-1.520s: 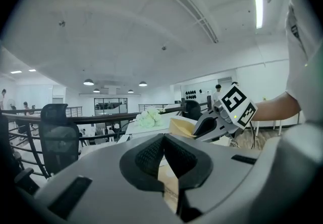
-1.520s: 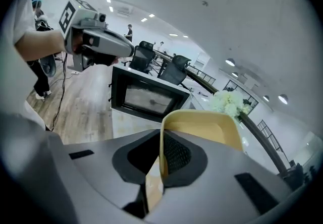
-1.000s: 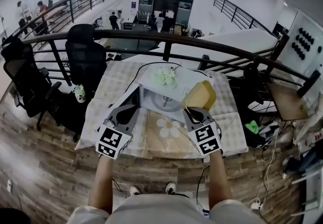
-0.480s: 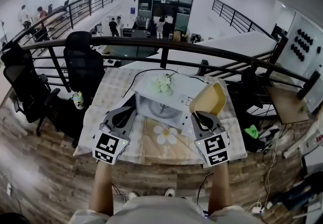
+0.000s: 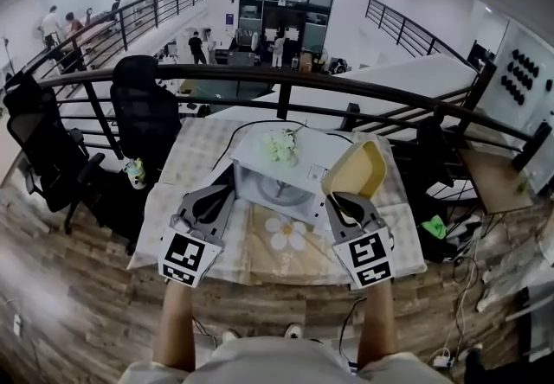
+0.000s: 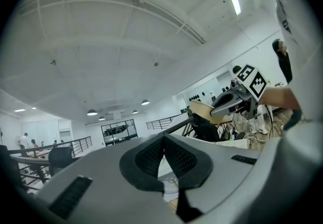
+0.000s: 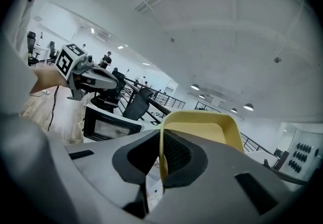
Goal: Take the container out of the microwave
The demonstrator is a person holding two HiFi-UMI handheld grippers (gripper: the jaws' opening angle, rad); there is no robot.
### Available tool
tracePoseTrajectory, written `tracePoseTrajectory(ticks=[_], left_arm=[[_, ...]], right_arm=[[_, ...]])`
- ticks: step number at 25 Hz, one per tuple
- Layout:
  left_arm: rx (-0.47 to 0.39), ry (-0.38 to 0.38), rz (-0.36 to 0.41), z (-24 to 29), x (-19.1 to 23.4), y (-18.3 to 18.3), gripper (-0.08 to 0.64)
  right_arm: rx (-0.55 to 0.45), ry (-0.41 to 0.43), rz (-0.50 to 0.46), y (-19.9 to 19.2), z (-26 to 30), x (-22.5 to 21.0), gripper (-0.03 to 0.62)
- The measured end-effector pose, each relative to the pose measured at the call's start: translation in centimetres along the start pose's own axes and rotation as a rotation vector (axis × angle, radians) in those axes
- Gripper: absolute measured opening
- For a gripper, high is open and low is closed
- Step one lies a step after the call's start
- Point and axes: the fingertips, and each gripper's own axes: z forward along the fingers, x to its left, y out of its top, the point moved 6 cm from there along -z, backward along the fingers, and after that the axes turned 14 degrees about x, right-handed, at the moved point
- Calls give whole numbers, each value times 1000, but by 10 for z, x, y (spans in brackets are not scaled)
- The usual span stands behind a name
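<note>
— Where is the container [image 5: 357, 169] right now?

— Out of the microwave [image 5: 277, 168]. I have it up in the air at the microwave's front right corner. It's the yellow one, tipped on edge so its hollow faces my head camera.

— And the grip on it?

— My right gripper [image 5: 344, 199] is clamped on one side wall. In the right gripper view the thin yellow wall stands pinched between the two pads, one pad inside the container and one outside.

— What about your other side?

— My left gripper [image 6: 164, 140] sits in front of the microwave's left side. Its jaws are pressed together with nothing between them, and I can't see it touching anything.

— How does the microwave itself look?

— It's white, with a small bunch of pale flowers [image 5: 279, 144] lying on its top. I can make out the round turntable [image 5: 281, 188] at its front. It stands on a cloth-covered table [image 5: 195, 149], and a mat [image 5: 287, 235] with a daisy print lies just in front of the microwave, between my two grippers.
</note>
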Motion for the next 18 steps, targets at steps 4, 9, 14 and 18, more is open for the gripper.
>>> tracePoseTrajectory(ticks=[4,9,14,18], left_arm=[[9,0,0,0,1,-1,14],[16,0,-3,3,2,-6,14],[21,-2,-7,6,3,-10,14],[23,-5,-8,6,4,-10,14]], right_arm=[[0,4,-1,1,1,0,26],[7,9,-5,-1,6,1,26],[11,15,-5,-3,10,2,26],[14,21,-4,-4,13,4,26]])
